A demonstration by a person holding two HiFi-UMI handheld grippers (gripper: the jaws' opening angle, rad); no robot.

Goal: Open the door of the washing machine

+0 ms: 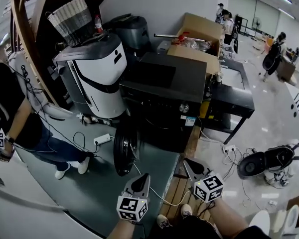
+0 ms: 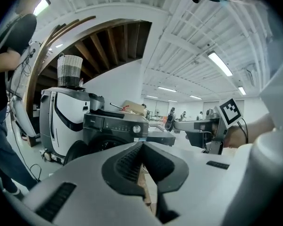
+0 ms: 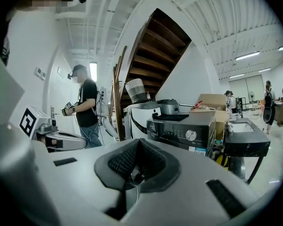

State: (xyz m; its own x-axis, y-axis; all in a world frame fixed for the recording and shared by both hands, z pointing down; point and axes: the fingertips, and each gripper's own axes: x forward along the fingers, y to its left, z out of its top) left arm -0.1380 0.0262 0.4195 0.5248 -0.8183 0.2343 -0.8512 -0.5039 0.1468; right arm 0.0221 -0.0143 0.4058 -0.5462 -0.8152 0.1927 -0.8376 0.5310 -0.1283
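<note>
The black front-loading washing machine [image 1: 162, 91] stands mid-room, and its round door [image 1: 123, 151] hangs swung out to its left. Both grippers hover in front of it and lower in the head view, clear of machine and door. My left gripper [image 1: 141, 179] is shut with nothing between its jaws; my right gripper [image 1: 189, 164] is shut and empty too. The left gripper view has the left gripper [image 2: 141, 145] pointing at the machine [image 2: 114, 126] and its open door [image 2: 75, 152]. The right gripper view shows the right gripper [image 3: 138, 142] below the machine's control panel [image 3: 184, 131].
A white appliance [image 1: 97, 71] with a woven basket [image 1: 70, 19] stands left of the machine. An open cardboard box [image 1: 197, 36] sits behind it, a black table [image 1: 231, 98] on its right. A person [image 1: 10, 113] stands at far left. Cables and a power strip [image 1: 102, 139] lie on the floor.
</note>
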